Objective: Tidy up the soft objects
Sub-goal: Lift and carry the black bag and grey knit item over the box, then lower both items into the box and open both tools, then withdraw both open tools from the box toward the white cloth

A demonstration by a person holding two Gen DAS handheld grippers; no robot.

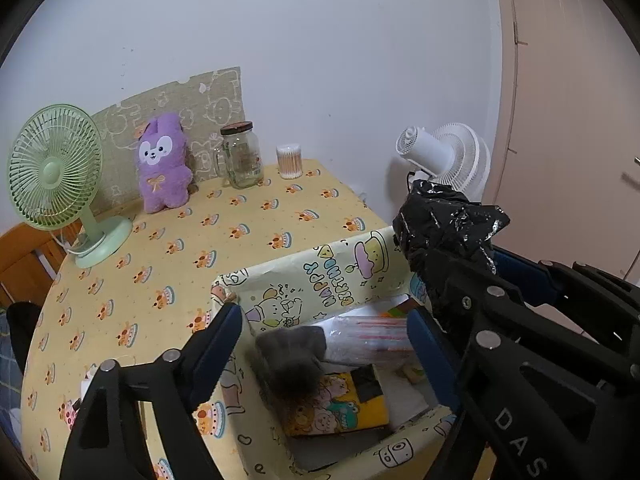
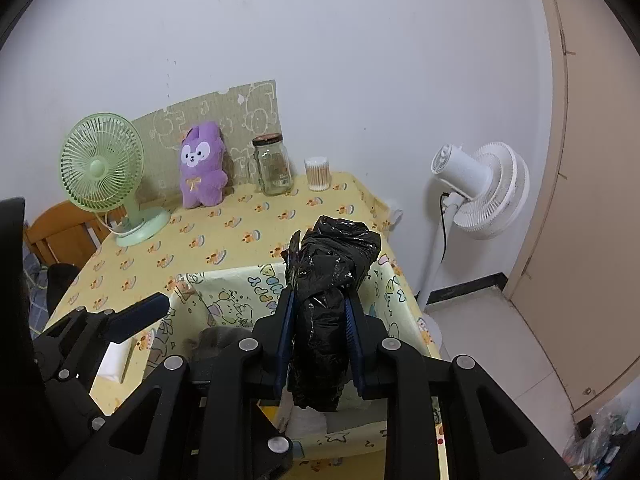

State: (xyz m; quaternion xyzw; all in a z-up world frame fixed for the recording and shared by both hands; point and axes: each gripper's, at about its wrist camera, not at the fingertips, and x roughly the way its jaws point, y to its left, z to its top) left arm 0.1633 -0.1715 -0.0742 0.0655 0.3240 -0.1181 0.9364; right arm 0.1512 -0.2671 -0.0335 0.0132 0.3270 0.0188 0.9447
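My right gripper (image 2: 320, 300) is shut on a crumpled black plastic bag (image 2: 328, 280) and holds it above the right side of a yellow cartoon-printed fabric box (image 2: 224, 284). The bag (image 1: 444, 220) and right gripper also show at the right of the left wrist view. My left gripper (image 1: 324, 328) is open, its fingers straddling the box (image 1: 320, 280). Inside the box lie a grey fuzzy item (image 1: 292, 360), a clear packet (image 1: 372, 340) and a yellow cartoon pouch (image 1: 340, 408). A purple plush bunny (image 1: 162, 164) stands at the table's back.
The table has a yellow cake-print cloth (image 1: 240, 232). On it stand a green desk fan (image 1: 60, 176), a glass jar (image 1: 240, 154) and a cotton swab tub (image 1: 289, 161). A white floor fan (image 2: 476, 188) stands to the right, by a door.
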